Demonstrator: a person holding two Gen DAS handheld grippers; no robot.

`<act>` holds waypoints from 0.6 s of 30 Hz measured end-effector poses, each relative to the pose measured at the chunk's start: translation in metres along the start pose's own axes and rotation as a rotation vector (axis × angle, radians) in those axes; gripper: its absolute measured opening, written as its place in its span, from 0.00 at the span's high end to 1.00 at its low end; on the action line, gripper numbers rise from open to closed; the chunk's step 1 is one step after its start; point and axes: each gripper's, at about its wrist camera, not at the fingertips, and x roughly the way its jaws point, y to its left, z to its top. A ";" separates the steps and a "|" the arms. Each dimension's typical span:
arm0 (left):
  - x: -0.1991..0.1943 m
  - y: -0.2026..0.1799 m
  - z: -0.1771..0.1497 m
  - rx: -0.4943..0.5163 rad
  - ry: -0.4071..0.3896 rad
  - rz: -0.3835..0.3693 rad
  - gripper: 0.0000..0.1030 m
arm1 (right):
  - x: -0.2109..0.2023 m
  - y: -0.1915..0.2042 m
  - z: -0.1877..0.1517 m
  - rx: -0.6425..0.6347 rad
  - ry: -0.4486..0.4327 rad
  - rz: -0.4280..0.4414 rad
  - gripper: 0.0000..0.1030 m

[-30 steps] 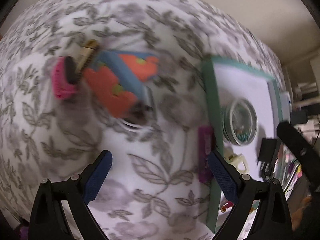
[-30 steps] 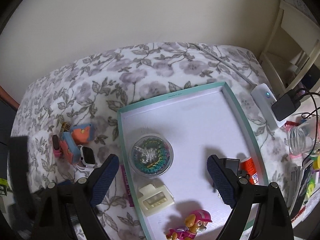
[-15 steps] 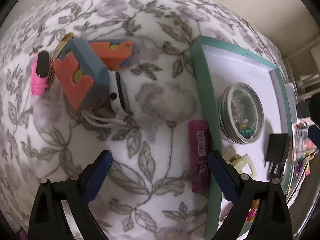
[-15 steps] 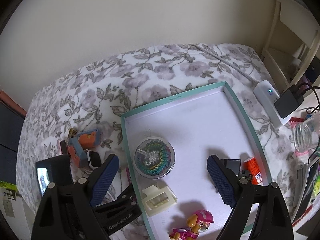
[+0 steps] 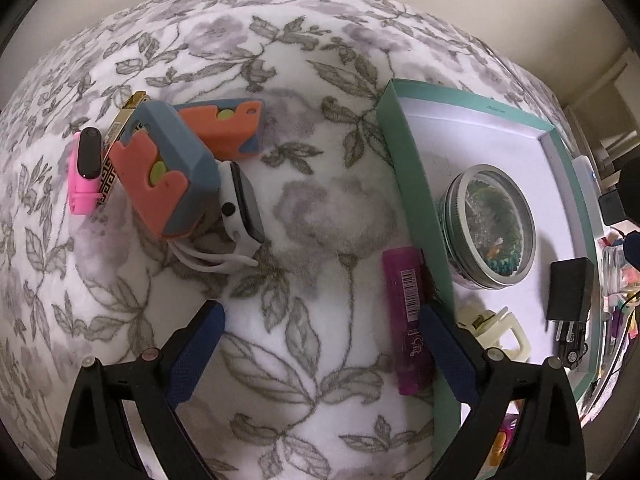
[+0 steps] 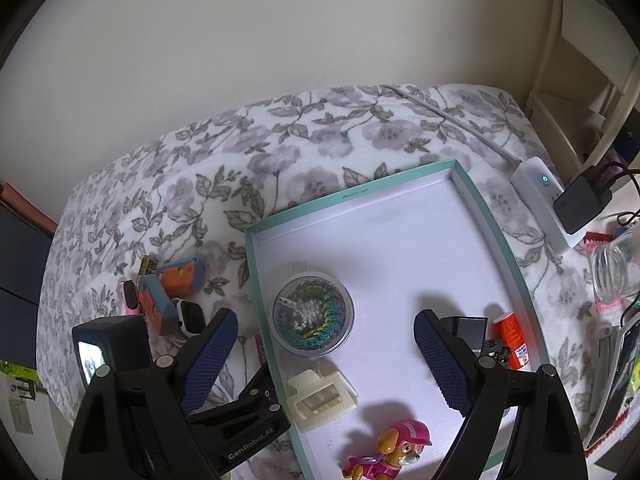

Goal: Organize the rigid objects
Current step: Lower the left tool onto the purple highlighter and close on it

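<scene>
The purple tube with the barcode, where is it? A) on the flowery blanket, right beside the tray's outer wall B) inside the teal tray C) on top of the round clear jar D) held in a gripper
A: the purple tube with the barcode lies on the flowery blanket, along the outer wall of the teal tray, and no gripper holds it.

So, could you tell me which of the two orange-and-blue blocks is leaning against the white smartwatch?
The nearer, larger-looking block, standing tilted with its blue side against the smartwatch. The other block lies flat behind it, clear of the watch.
</scene>
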 end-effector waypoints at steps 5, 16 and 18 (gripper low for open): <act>0.003 -0.004 0.003 0.111 0.067 -0.028 0.04 | 0.001 -0.001 -0.001 0.009 0.001 0.005 0.12; 0.007 -0.025 -0.003 0.201 0.080 -0.028 0.07 | 0.003 -0.001 -0.001 0.008 0.007 0.006 0.12; 0.008 -0.033 -0.004 0.210 0.065 -0.027 0.07 | 0.003 0.000 -0.002 0.007 0.009 0.004 0.12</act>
